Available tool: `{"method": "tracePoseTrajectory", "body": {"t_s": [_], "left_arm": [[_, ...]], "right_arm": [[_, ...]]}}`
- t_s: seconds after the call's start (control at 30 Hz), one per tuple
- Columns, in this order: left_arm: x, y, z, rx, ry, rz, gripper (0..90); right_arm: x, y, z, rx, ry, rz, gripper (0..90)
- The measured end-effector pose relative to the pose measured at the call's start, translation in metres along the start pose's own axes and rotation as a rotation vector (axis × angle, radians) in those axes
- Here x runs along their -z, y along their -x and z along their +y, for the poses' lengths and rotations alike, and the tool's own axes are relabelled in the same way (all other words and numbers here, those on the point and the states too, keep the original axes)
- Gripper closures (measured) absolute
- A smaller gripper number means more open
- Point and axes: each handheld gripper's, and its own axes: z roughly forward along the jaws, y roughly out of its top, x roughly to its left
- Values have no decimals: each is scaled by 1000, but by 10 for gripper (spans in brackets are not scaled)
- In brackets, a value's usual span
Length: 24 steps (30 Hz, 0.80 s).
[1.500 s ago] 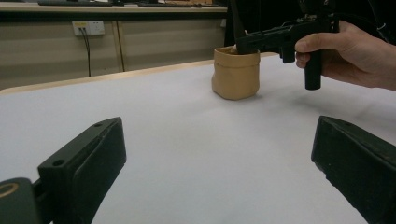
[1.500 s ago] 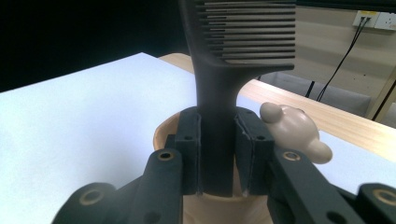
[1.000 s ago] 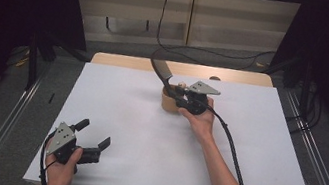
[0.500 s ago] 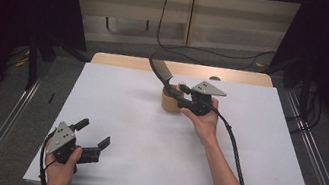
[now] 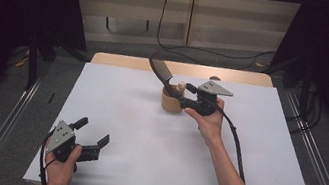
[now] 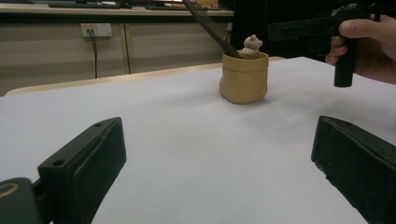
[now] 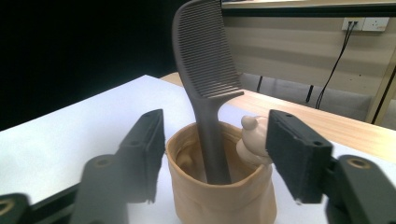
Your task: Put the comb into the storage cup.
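Standing comb (image 7: pixel 205 93) in tan cup (image 7: pixel 219 200); right gripper (image 7: pixel 215 154) jaws just opening, unclamped; left gripper (image 6: pixel 219 163) agape

A white sheet (image 5: pixel 142 154) covers most of the surface, and a strip of light wood (image 5: pixel 122 60) shows at its far edge. Behind stand beige wall panels (image 5: pixel 131 6) with a white wall socket (image 6: pixel 96 30); black cables (image 5: pixel 219 56) lie on the grey floor (image 5: pixel 12 112).
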Motion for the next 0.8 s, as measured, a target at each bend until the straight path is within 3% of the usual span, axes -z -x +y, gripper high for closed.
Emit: {"method": "tracePoseTrajectory", "body": {"t_s": [0.17, 0.23, 0.4, 0.63, 0.73, 0.8], "left_arm": [[-1, -2, -1, 10, -2, 6, 32], [-1, -2, -1, 10, -6, 8, 32], [-3, 1, -1, 5, -10, -2, 32], [-1, 1, -2, 4, -10, 1, 32], [1, 1, -2, -7, -13, 9, 33], [1, 1, -2, -4, -12, 10, 34]], "right_arm": [[3, 2, 3, -15, 1, -3, 250], [4, 3, 5, -29, -4, -16, 146], [8, 5, 5, -43, -29, -35, 57], [14, 3, 4, -43, -18, -50, 22], [18, 3, 7, -10, -11, -101, 3], [20, 4, 9, -19, -9, -96, 5]]}}
